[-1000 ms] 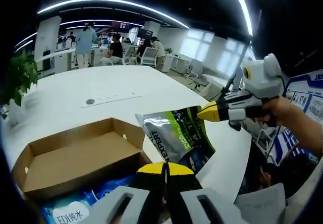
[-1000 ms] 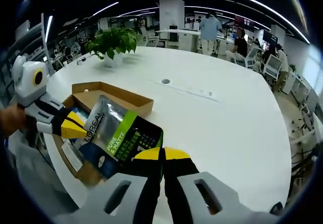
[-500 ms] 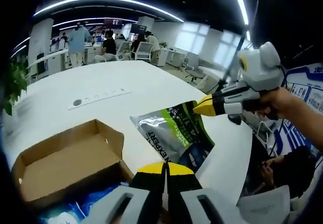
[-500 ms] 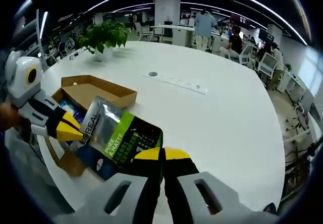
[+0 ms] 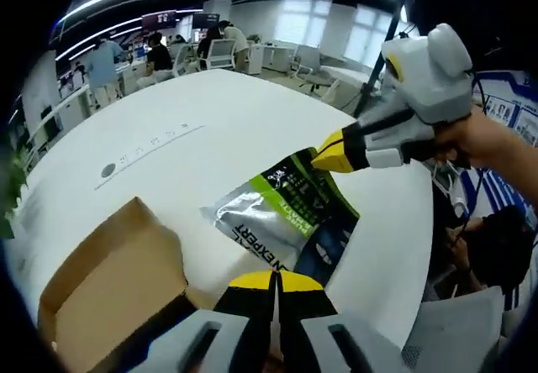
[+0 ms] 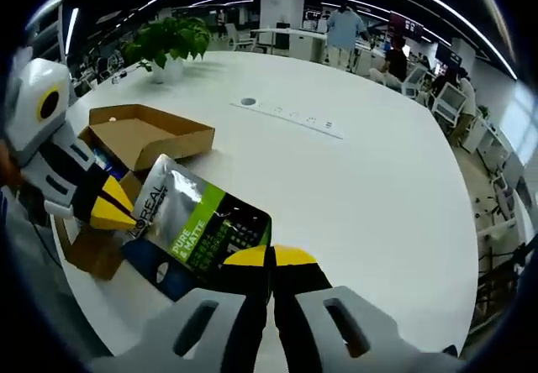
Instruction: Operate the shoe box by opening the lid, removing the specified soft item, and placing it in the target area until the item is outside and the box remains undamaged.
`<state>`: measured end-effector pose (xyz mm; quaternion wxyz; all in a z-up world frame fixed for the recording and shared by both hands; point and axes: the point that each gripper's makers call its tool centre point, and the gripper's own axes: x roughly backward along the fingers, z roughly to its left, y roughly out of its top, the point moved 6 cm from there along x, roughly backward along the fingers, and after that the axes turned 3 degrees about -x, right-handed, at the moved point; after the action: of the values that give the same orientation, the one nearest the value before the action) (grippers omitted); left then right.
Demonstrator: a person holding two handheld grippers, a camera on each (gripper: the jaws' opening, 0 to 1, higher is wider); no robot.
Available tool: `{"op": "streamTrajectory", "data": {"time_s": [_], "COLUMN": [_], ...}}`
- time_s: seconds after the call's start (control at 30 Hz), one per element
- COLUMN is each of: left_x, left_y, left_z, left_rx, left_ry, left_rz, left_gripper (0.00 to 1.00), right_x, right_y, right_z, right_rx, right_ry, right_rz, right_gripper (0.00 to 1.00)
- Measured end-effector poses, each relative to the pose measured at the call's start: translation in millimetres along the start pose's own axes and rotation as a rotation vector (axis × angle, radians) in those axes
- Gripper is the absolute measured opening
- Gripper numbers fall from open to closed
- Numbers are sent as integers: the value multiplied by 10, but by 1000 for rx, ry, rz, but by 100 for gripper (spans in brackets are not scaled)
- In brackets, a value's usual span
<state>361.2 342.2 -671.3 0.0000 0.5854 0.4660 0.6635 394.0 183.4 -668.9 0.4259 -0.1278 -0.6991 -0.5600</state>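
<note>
- The right gripper, its yellow-tipped jaws pressed together, pinches one corner of the soft pouch, a silver, green and dark packet that hangs above the white table, outside and beside the shoe box.
- The left gripper also has its jaws closed; in the right gripper view its tip sits at the pouch's opposite edge, though I cannot tell whether it actually grips the packet or only touches it.
- Beyond the pouch, the box stands open with its lid folded back, and a potted plant stands farther off.
- Risk: two grips pulling apart could tear the thin pouch; lowering near the box could knock its lid.
</note>
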Motion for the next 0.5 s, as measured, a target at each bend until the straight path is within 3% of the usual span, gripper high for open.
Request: {"op": "streamTrajectory", "data": {"time_s": [0.33,0.5], "left_x": [-281,-396], "left_y": [-47,-68], "left_z": [19,-9], "left_rx": [-83,-142], "left_ry": [-21,-38], "left_rz": [163,232], "left_gripper": [0,0], "right_x": [-224,-352], "right_y": [-87,-215], "right_z": [-30,-60], "right_rx": [25,17], "right_ry": [18,9], "right_rz": [13,18], "right_gripper": [0,0]}}
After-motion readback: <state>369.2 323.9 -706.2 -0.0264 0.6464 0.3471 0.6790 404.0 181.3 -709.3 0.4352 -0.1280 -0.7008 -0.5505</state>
